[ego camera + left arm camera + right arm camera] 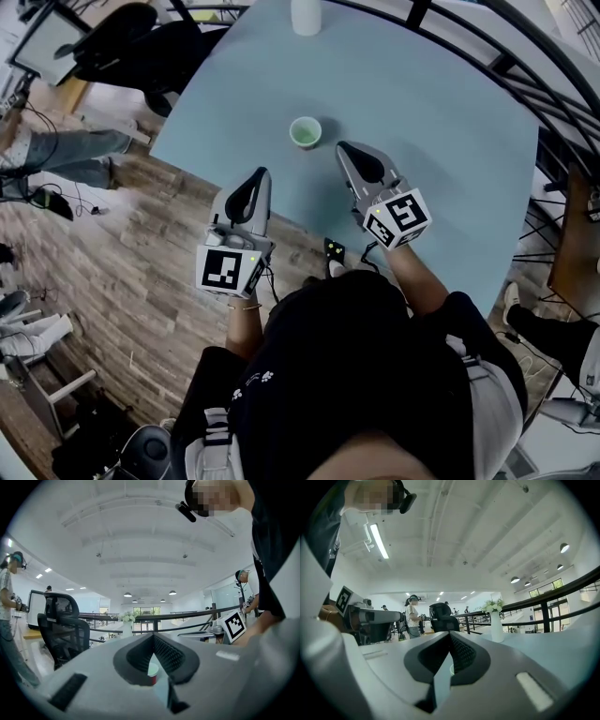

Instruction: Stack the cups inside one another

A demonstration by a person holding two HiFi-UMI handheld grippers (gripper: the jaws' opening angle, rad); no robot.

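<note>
Pale-blue round table (450, 112), one cup (306, 132) standing upright on it, mouth up, green inside from the head view. Cannot tell whether other cups sit nested in it.

Left gripper (263, 174): held level over the near edge of the table, tips toward the cup but apart from it. Left gripper view: jaws pressed together at the tips, nothing pinched. The cup (153, 672) shows beyond them, low in the gap under the tips, with a red wall and a white rim.

Right gripper (341, 146): level, tips just beside the cup on its right, not touching. Right gripper view: jaws closed tip to tip, empty. A sliver of the cup (451, 669) is visible behind them.

White vase (306, 14) at the far edge of the table, well apart from the cup. Black office chair (122, 42) on the wooden floor (141, 253) beyond the table
</note>
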